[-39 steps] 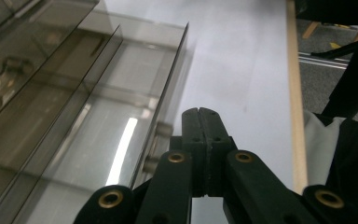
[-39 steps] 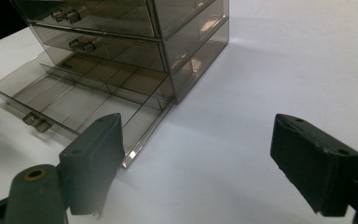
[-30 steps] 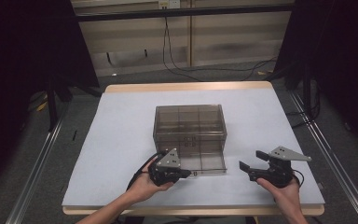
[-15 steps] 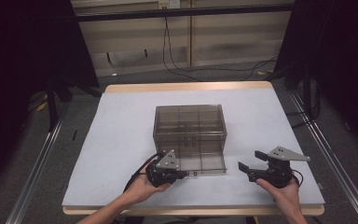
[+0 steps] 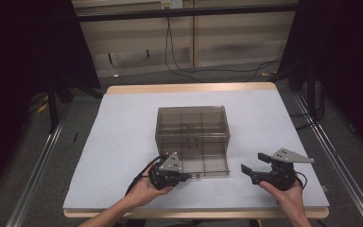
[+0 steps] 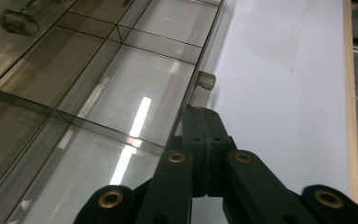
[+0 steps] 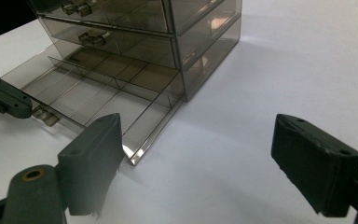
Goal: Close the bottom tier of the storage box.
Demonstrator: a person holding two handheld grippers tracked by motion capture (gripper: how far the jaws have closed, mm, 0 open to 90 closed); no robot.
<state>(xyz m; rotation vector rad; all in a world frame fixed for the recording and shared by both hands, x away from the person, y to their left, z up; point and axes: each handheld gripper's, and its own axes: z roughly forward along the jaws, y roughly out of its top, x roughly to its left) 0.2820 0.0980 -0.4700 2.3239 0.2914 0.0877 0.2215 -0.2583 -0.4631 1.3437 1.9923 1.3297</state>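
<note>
while the left gripper [image 5: 185, 177] pinches the pulled-out drawer's [image 5: 208, 163] knob [image 6: 206, 80], right gripper [image 5: 250, 171] wide apart, holding nothing

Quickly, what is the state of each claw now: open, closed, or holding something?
Left claw: closed on the front edge of the pulled-out bottom drawer, beside its knob.
Right claw: open, holding nothing, above the white table.

Left gripper [image 5: 185, 177]: black body, grey three-cornered plate on top, black cable looping from its rear. Jaw links matte black, brass-coloured rivets at the pivots. Right gripper [image 5: 251, 164]: same black build, grey plate above, thick blocky black pads [image 7: 314, 163] with small screw holes. Forearms bare, no sleeves.
</note>
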